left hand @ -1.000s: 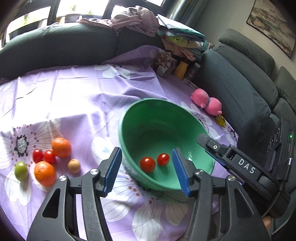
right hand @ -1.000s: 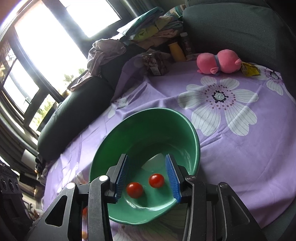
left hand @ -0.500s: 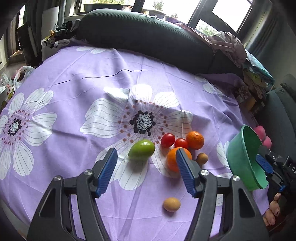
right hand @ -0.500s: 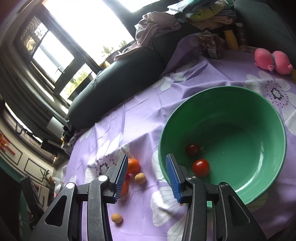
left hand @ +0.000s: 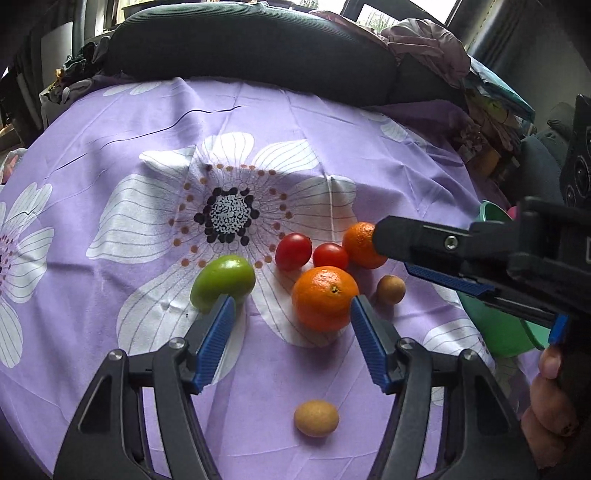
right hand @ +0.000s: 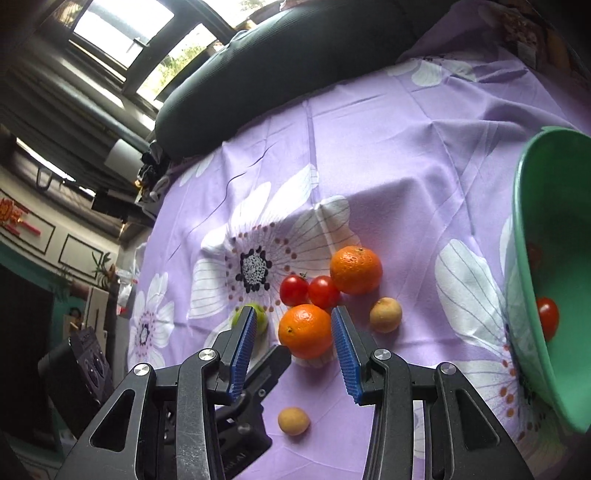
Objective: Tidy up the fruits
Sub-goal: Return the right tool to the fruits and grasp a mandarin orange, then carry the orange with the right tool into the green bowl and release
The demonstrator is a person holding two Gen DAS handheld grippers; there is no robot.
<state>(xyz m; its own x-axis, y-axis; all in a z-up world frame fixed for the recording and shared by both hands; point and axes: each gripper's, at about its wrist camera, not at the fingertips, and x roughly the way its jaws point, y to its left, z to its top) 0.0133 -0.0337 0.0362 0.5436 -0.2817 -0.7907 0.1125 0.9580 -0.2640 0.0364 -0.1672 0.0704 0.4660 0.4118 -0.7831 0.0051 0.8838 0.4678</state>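
Tools (left hand: 291, 308) (right hand: 293, 325) open, flanking orange (right hand: 306, 331)

We see soft daylight from the blown-out windows (right hand: 122, 33) behind the dark sofa. The purple flowered cloth (left hand: 184, 129) is evenly lit, with faint shadows under the fruit. Fisheye bending curves the edges, and corners fall black.

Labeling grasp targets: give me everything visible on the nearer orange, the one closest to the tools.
The nearer orange is round, bright orange with dimpled, glossy peel and a small dark stem dimple. It looks whole and rests on the purple floral cloth, seemingly touching one cherry tomato behind it. The left tool and right tool are both open and frame it, neither visibly touching.
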